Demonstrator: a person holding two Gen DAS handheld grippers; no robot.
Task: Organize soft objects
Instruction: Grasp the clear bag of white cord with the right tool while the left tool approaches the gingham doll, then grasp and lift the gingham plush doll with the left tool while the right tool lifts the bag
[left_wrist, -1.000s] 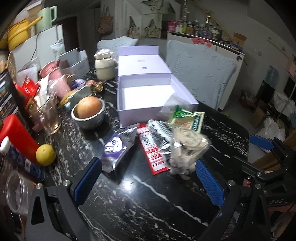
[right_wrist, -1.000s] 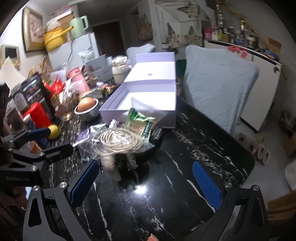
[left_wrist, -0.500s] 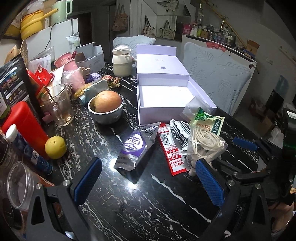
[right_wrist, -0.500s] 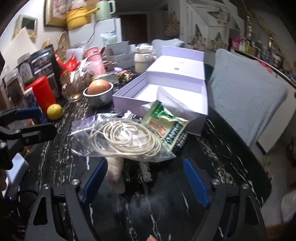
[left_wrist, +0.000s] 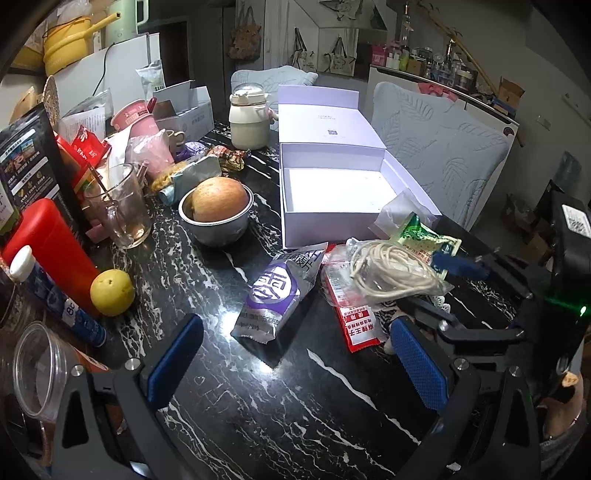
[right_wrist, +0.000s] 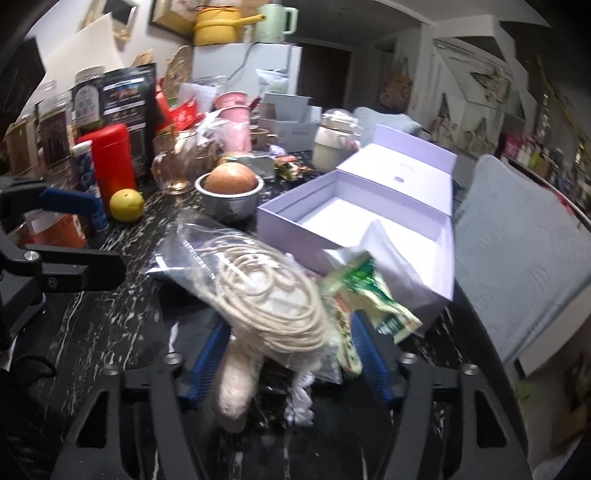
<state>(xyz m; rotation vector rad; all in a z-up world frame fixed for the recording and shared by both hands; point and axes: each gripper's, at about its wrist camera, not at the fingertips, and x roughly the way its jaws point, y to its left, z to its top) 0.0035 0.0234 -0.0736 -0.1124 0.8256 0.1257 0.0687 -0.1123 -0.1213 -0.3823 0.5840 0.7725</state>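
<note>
A clear bag of coiled cream cord lies on the black marble table, in front of an open lilac box. My right gripper straddles it. Its jaws are closing, with the blue pads close against the bag's two sides. A green packet leans on the bag's right, and a fuzzy white thing lies under it. In the left wrist view the bag sits between the right gripper's fingers. My left gripper hovers open and holds nothing. A silver-and-purple packet lies just ahead of it, beside a red packet.
Left of the box stand a steel bowl with a round fruit, a glass cup, a lemon, a red canister and a cream jar. A grey-cushioned chair stands behind the table's right edge.
The right gripper has moved forward and down over the bag of cord, and its jaws have narrowed around it. The left gripper has stayed nearly still and open.
</note>
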